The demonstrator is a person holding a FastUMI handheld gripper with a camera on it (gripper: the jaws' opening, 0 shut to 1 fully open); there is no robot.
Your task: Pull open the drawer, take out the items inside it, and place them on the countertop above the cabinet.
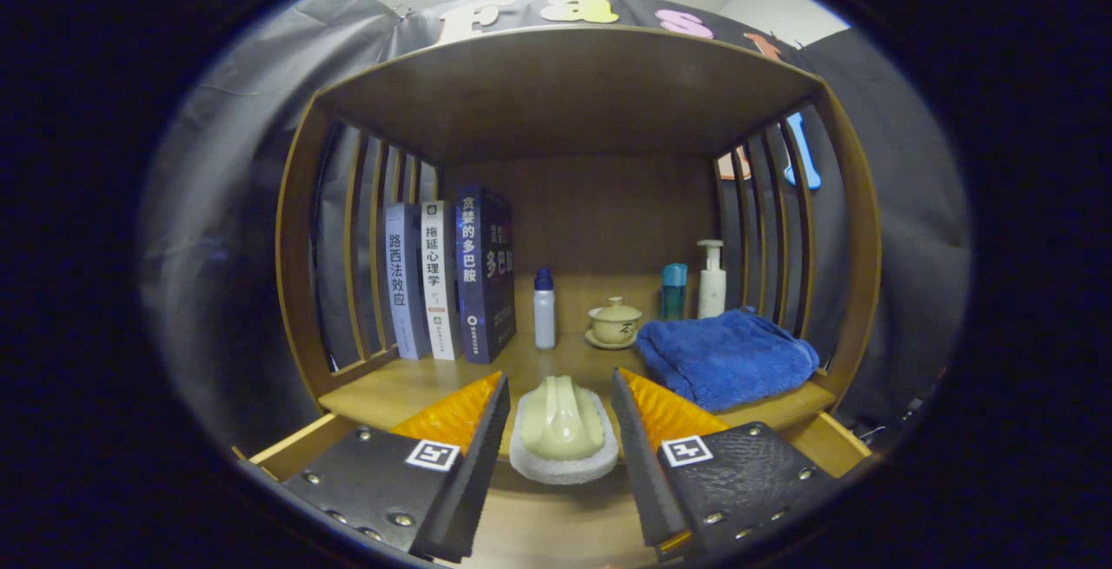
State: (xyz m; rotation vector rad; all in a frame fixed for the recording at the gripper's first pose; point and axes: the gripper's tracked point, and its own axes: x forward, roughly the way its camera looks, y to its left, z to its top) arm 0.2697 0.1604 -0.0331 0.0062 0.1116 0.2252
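Gripper (560,456) fingers stand wide apart, holding nothing, either side of a scrub brush (563,430) lying in the open drawer (295,452). Brush looks light, with a hard smooth handle (likely slippery) over a soft pad; pinch the handle's ridge. Beyond lies the surface (530,360).

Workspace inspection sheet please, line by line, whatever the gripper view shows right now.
Surface: wooden countertop under a shelf roof.
Job's things: drawer pulled open below the countertop edge; scrub brush sits between the tool's fingers, whether resting or lifted cannot be told.
Clutter: three books, white bottle, lidded cup, teal bottle, pump bottle, blue towel.
Tool: open, fingers either side of the brush, not pressing.
Cables: nothing seen.
Surroundings: black cloth wall.
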